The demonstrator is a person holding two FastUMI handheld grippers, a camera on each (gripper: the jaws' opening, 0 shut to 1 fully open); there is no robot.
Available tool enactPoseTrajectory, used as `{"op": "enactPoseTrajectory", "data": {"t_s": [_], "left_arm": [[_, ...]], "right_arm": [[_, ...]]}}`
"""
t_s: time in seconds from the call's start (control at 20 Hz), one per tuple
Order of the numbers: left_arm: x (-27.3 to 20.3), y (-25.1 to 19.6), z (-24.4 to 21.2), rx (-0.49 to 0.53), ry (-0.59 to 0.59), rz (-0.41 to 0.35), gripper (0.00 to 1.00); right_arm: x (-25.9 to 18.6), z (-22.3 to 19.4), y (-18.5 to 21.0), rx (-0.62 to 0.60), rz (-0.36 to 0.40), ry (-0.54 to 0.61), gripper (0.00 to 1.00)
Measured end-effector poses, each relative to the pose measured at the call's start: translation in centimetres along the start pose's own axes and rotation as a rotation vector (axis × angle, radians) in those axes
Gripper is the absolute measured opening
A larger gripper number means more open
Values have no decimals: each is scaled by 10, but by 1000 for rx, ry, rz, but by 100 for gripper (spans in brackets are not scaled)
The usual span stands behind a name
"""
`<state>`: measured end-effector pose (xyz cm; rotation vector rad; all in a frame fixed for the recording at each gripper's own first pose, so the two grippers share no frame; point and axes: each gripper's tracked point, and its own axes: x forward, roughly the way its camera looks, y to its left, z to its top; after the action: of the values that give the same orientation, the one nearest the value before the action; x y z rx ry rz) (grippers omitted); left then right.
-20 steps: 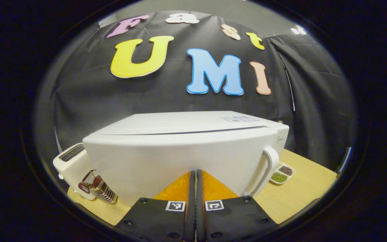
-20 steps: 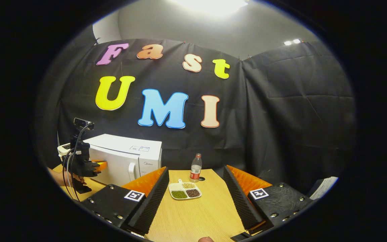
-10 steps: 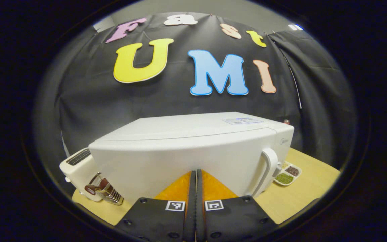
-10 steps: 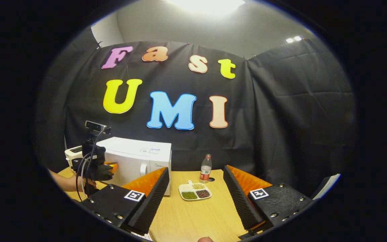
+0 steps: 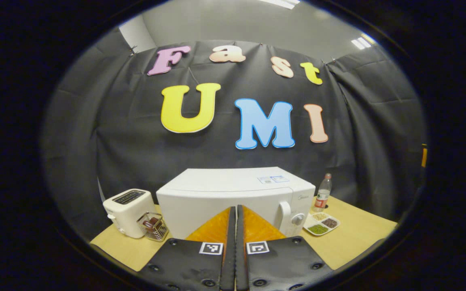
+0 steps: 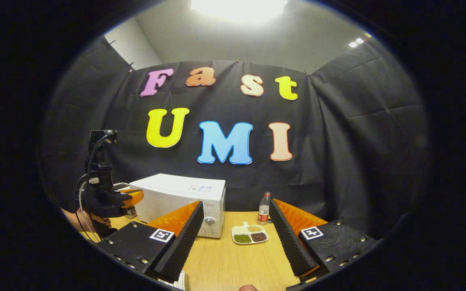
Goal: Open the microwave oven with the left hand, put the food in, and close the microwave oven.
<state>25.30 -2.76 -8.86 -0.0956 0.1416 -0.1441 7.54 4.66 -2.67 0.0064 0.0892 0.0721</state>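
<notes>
**A:** What did we see on the far left of the table?

**B:** In the left gripper view we saw a small toaster with round corners. Just beside it stood a little wire basket.

**A:** And then?

**B:** Next came the microwave oven, a smooth white box that was wider than it was tall. Its door was closed. The handle stood up and down near the right side of the front, and a round knob sat just beside it.

**A:** Where were our fingers?

**B:** Our left gripper pointed at the front of the oven but did not touch it. Its two fingers were pressed flat together and held nothing. The handle lay ahead and a bit to the right of them. We think this gripper was the nearer one, so it should go for the handle.

**A:** And to the right?

**B:** Past the oven was the food, a white tray with three little parts. One part had green bits, one dark, one pale. A clear bottle with a red cap stood right behind it.

**A:** And our other hand?

**B:** Our right gripper had its fingers spread wide, with bumpy foam inside. It held nothing. The tray lay straight ahead between them, well apart.
</notes>
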Motion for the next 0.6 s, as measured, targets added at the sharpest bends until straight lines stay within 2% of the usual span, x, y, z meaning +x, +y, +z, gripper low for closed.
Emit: {"op": "enactPoseTrajectory", "data": {"t_s": [0.4, 0.55, 0.6], "left_arm": [[-116, -24, 51, 11, -88, 59, 7], [-149, -29, 63, 7, -111, 68, 10], [-159, -30, 67, 8, -117, 68, 7]], "right_arm": [[-41, 4, -26, 46, 75, -27, 98], [-55, 3, -33, 38, 81, -31, 98], [-59, 5, -34, 40, 80, -34, 98]]}}
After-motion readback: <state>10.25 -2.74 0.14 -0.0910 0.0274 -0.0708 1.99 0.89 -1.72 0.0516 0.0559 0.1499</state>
